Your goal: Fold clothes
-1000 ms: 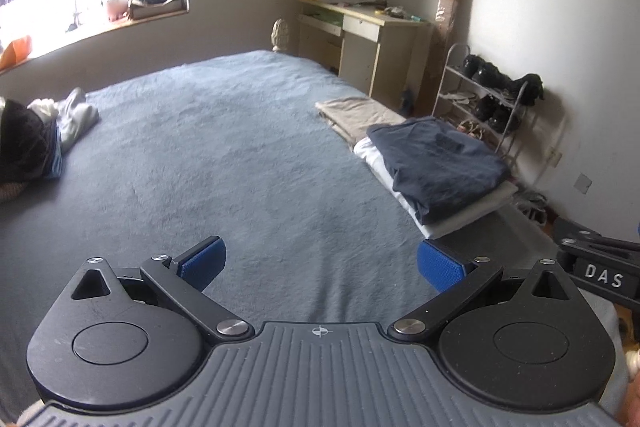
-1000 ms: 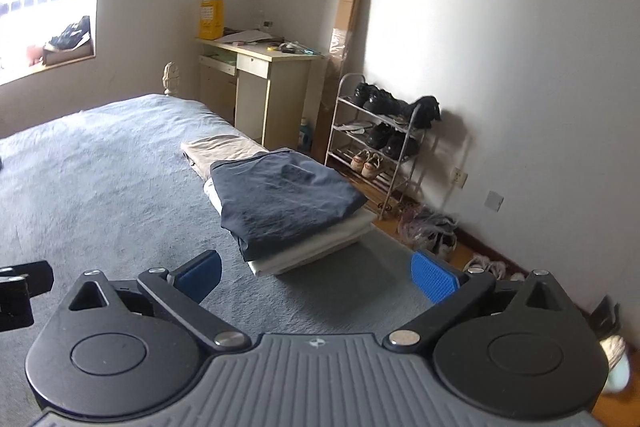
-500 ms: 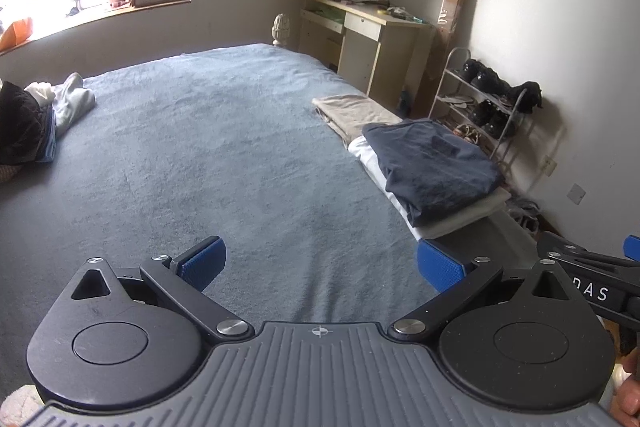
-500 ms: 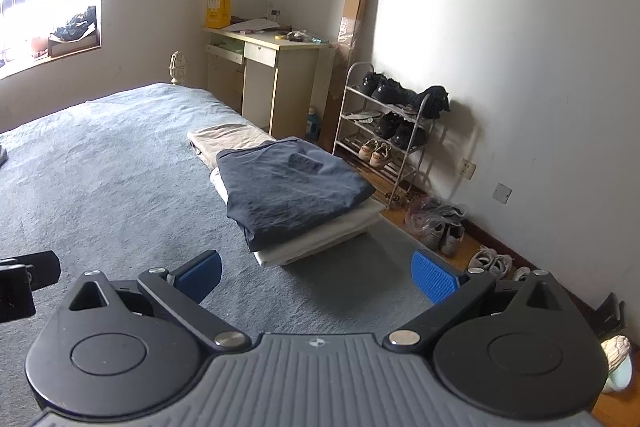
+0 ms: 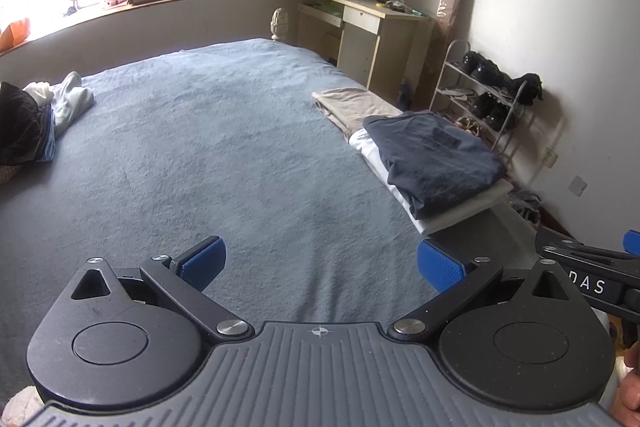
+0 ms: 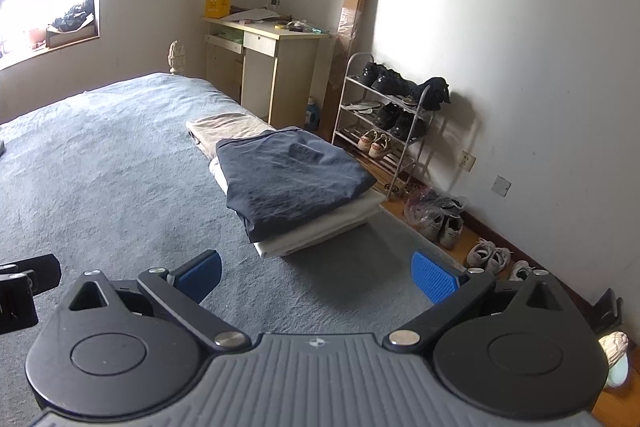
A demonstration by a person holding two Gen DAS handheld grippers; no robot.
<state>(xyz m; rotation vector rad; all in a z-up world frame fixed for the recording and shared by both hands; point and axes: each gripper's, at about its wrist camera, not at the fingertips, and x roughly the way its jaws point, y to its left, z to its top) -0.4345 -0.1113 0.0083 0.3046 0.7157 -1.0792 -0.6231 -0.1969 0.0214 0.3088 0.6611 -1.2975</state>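
At the bottom of the frame the right tool (image 6: 316,277) hangs over the grey-blue bed (image 6: 100,163), its blue pads spread wide with nothing between them. In mid-frame a folded dark blue garment (image 6: 292,179) lies on a folded white one (image 6: 320,231), with a beige cloth (image 6: 228,129) behind them. A shoe rack (image 6: 384,119) stands at right, a desk (image 6: 264,63) above centre.

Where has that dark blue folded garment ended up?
The dark blue folded garment lies on top of a white folded piece at the bed's right edge, just in front of a beige folded cloth and beside the shoe rack.
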